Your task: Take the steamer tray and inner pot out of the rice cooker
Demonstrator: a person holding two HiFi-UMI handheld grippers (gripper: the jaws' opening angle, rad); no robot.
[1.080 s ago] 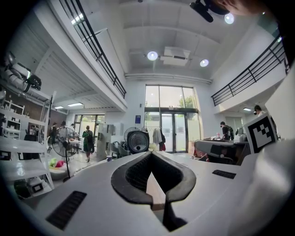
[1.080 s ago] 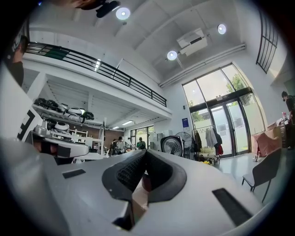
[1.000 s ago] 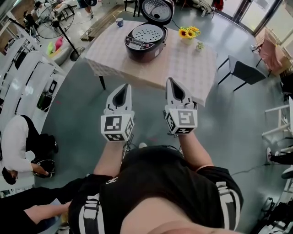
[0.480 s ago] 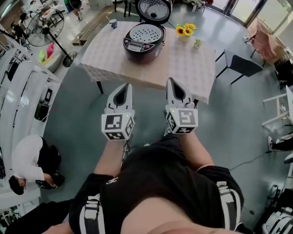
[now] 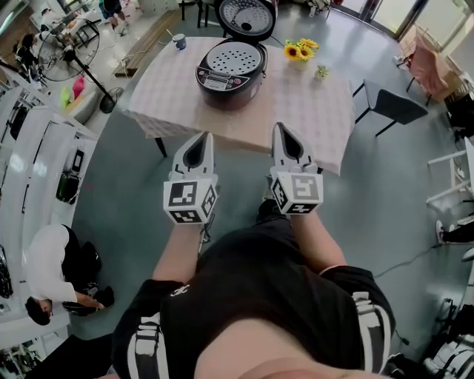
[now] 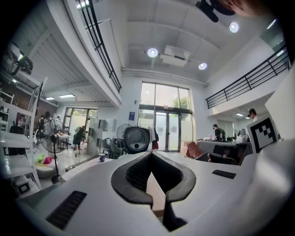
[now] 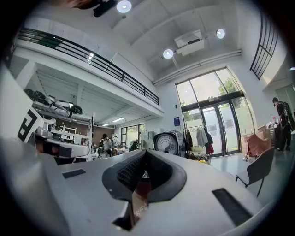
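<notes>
The dark rice cooker [image 5: 228, 76] stands on the table [image 5: 311, 104] ahead of me, its lid [image 5: 248, 15] swung up and open. The perforated steamer tray [image 5: 235, 55] sits in its mouth and hides the inner pot. My left gripper [image 5: 201, 136] and right gripper [image 5: 280, 127] are side by side just short of the table's near edge, both shut and empty, pointing level at the table. The raised lid [image 6: 137, 139] shows beyond the left gripper [image 6: 151, 153] in its own view, and the lid [image 7: 165, 143] also appears past the right gripper [image 7: 145, 152].
Sunflowers [image 5: 304, 51], a small plant [image 5: 323, 72] and a blue cup [image 5: 180, 42] share the table. A dark chair [image 5: 396, 111] stands to its right, a floor fan [image 5: 74, 52] to its left. White shelving [image 5: 37, 148] and a crouching person [image 5: 52, 266] are at far left.
Both shut grippers have moved forward and the table's near edge has come closer to their tips. The crouching person at left has shifted lower in the head view.
</notes>
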